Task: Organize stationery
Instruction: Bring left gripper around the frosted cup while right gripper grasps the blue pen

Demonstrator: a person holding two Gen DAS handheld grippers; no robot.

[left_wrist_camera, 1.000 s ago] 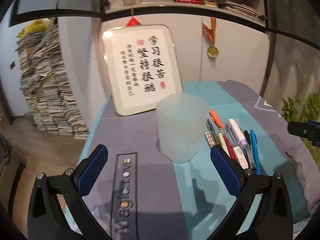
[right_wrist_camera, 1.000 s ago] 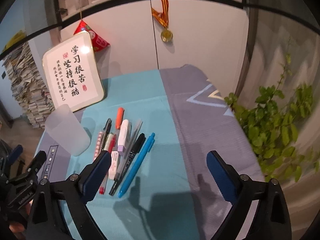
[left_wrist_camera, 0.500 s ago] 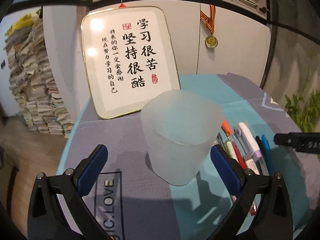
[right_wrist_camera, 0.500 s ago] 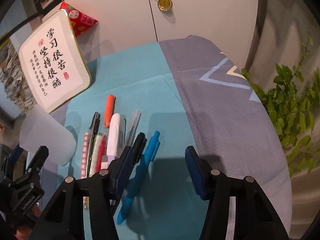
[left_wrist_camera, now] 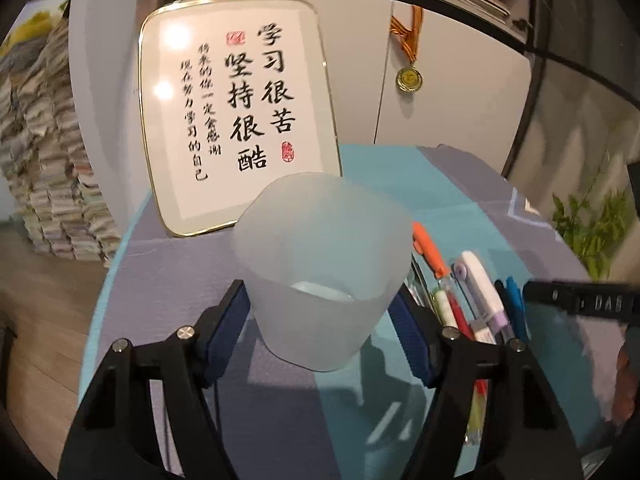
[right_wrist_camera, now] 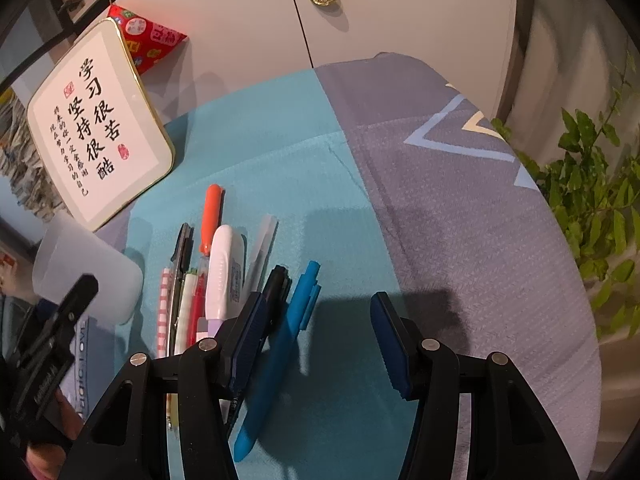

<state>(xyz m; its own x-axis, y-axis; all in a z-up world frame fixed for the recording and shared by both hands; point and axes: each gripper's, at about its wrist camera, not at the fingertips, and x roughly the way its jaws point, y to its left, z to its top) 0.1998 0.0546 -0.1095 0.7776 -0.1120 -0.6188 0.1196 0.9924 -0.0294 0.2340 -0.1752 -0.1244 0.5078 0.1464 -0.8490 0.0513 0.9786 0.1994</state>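
Right gripper (right_wrist_camera: 316, 328) has bare cloth (right_wrist_camera: 460, 240) ahead and rightward; pens (right_wrist_camera: 224, 276) crowd its left. Cup (left_wrist_camera: 324, 268) fills the left gripper (left_wrist_camera: 320, 320), board (left_wrist_camera: 236, 120) blocking beyond.

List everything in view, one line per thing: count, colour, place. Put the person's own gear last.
frosted translucent plastic cup: one, milky white, upright between the left gripper's pads.
pens and markers: roughly nine, side by side on the teal cloth right of the cup, among them an orange marker, a white-and-lilac one, a black pen and a blue pen.
gold-framed calligraphy board: one, white, leaning behind the cup.
gold medal: one, hanging on the white cabinet.
red patterned pouch: one, behind the board.
green plant: one, beyond the table's right edge.
left gripper: closing on the cup.
right gripper: open, astride the blue pen.
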